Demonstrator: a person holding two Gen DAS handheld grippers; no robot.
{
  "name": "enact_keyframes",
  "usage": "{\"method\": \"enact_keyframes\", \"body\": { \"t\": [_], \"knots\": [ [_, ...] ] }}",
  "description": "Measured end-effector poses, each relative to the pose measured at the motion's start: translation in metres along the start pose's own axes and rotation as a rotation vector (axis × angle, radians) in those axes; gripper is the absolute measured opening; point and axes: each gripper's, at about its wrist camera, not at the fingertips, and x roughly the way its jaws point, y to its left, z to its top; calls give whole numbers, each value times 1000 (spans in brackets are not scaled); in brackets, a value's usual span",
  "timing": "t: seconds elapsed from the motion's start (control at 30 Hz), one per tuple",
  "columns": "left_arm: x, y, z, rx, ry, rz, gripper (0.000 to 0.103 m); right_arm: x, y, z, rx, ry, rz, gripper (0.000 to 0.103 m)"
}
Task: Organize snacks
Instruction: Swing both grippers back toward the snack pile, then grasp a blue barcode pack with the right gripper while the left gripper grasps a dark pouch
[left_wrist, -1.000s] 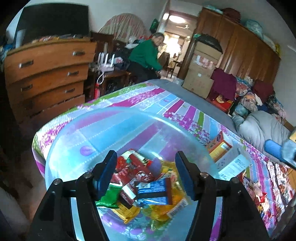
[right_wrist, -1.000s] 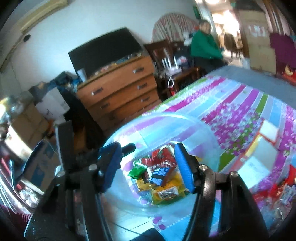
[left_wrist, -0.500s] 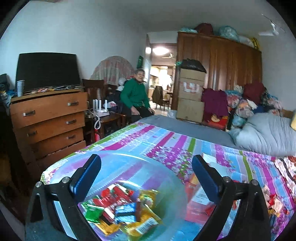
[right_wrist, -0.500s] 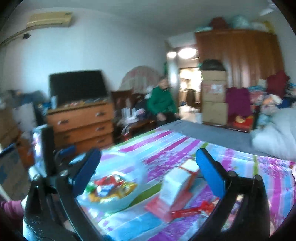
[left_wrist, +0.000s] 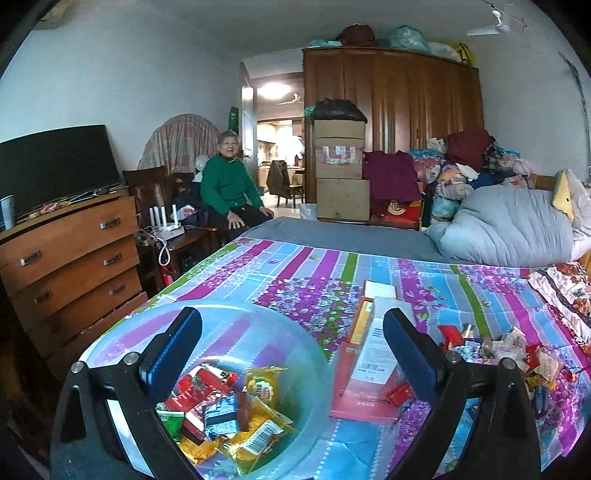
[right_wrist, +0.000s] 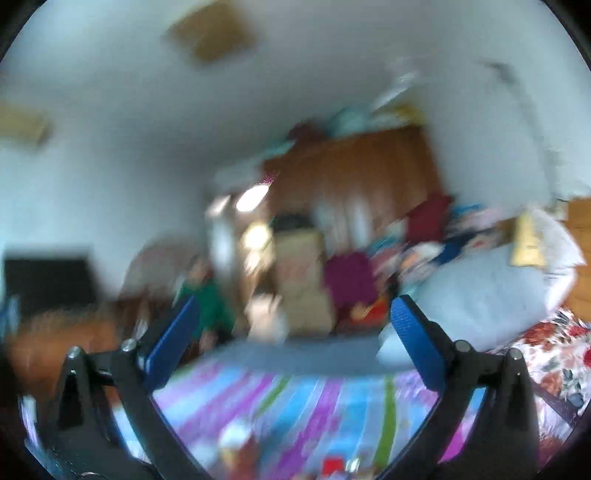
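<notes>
Brimming with bright wrappers, snack bowl (left_wrist: 207, 373) sits below both wide-open, empty claws (left_wrist: 291, 350) (right_wrist: 293, 339).

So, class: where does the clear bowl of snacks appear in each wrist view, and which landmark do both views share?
Left wrist: clear bowl of snacks sits bottom left, behind the open left claw.
Right wrist: not in it; picture blurred.
Shared landmark: brown wardrobe.

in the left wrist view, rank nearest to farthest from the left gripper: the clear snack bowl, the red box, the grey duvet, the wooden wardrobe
1. clear snack bowl, right under the left gripper, lower left.
2. red box, flat on the bedspread just right of the bowl.
3. grey duvet, heaped at the bed's far right.
4. wooden wardrobe, against the back wall.
</notes>
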Motion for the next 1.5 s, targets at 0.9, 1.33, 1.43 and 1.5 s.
{"method": "enact_keyframes", "body": {
  "t": [0.9,1.33,1.43,1.5],
  "knots": [
    [22,-49,-31,64,149,-129,99,-51,33,-347,-213,1045,186,98],
    [56,-164,-101,236,382,-390,99,-43,-173,-376,-6,1141,-214,87],
    [58,-186,-117,288,418,-418,99,-27,-186,-392,21,1195,-226,87],
    [62,-195,-124,288,445,-427,99,-20,-194,-405,99,1210,-200,87]
  ]
}}
